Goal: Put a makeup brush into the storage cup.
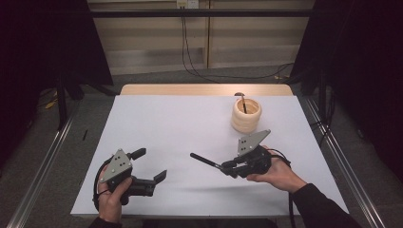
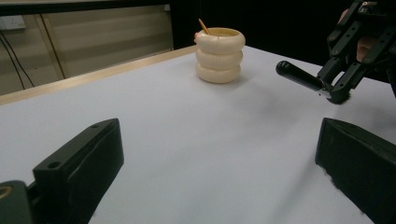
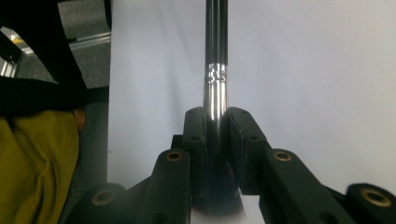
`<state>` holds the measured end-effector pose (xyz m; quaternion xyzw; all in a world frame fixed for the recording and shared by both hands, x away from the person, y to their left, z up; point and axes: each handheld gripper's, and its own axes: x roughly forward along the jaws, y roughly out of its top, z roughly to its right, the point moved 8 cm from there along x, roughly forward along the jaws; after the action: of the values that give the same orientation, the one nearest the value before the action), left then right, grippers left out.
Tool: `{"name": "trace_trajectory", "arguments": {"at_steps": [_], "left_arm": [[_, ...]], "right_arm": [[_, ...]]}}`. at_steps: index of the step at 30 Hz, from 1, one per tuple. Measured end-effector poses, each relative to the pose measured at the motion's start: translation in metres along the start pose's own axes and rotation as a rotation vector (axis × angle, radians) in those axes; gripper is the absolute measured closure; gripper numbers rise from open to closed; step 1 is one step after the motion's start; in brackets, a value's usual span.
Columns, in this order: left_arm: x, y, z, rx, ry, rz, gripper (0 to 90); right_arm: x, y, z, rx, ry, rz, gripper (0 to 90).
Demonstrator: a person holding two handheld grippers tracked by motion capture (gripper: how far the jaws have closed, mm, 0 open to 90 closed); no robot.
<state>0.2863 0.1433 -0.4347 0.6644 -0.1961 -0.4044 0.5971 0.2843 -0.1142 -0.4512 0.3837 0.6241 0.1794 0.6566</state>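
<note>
My right claw [image 1: 227, 168] pinches a brush [image 1: 205, 161] by its ferrule, lifted; dropping it into the holder [image 1: 246, 115] remains. Left claw [image 1: 151, 165] spread, idle.

The high view looks down over the white table [image 1: 190, 123]; both gripper views skim it closely, facing across.

Cream ringed holder [image 1: 246, 115], black-and-silver brush [image 1: 205, 161], white table [image 1: 180, 128]

White table [image 1: 161, 123], grey floor [image 1: 43, 152], beige wall panels [image 1: 147, 42], dangling cables [image 1: 190, 61]
</note>
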Motion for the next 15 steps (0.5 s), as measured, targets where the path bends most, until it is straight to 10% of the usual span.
{"name": "trace_trajectory", "arguments": {"at_steps": [15], "left_arm": [[0.008,-0.004,0.007,0.029,-0.04,-0.071,1.3]], "right_arm": [[0.014,-0.009,-0.003,-0.094,0.051,-0.253,77.3]]}}
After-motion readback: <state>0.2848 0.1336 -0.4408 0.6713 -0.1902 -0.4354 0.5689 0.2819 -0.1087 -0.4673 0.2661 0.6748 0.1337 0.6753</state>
